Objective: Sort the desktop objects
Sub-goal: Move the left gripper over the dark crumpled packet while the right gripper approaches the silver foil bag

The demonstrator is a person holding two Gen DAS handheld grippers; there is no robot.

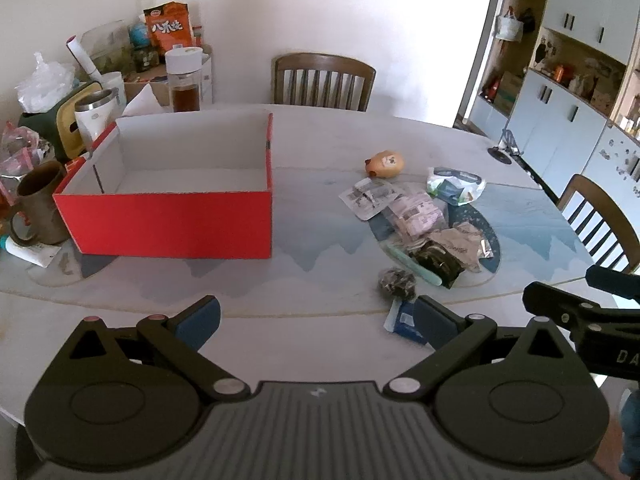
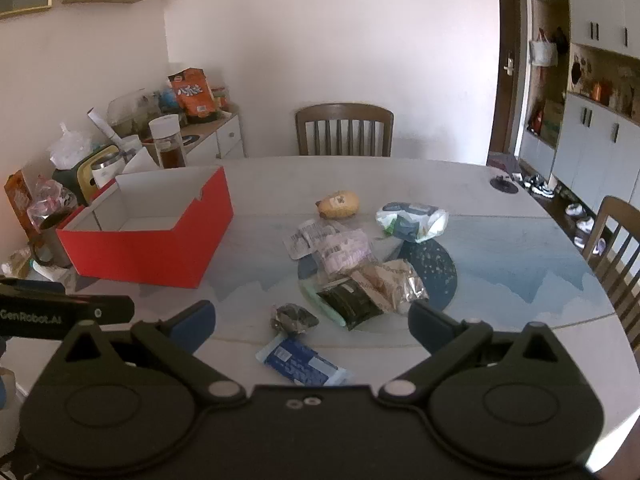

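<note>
An empty red box (image 1: 168,220) (image 2: 152,252) with white inside stands on the table's left half. To its right lies a pile of small packets (image 1: 420,220) (image 2: 348,260), a tan animal-face toy (image 1: 386,162) (image 2: 338,205), a green-white bag (image 1: 454,186) (image 2: 412,220), a dark crumpled wrapper (image 1: 396,282) (image 2: 294,318) and a blue packet (image 1: 404,320) (image 2: 300,366). My left gripper (image 1: 318,320) hovers open over the near table edge, nothing between its fingers. My right gripper (image 2: 312,324) is open above the blue packet and dark wrapper, touching neither.
Cups, a brown mug (image 1: 38,204), a jar (image 1: 183,80) and snack bags (image 1: 168,26) crowd the far left behind the box. Wooden chairs (image 1: 322,80) (image 2: 616,248) stand at the far side and right. Cabinets (image 1: 560,112) line the right wall.
</note>
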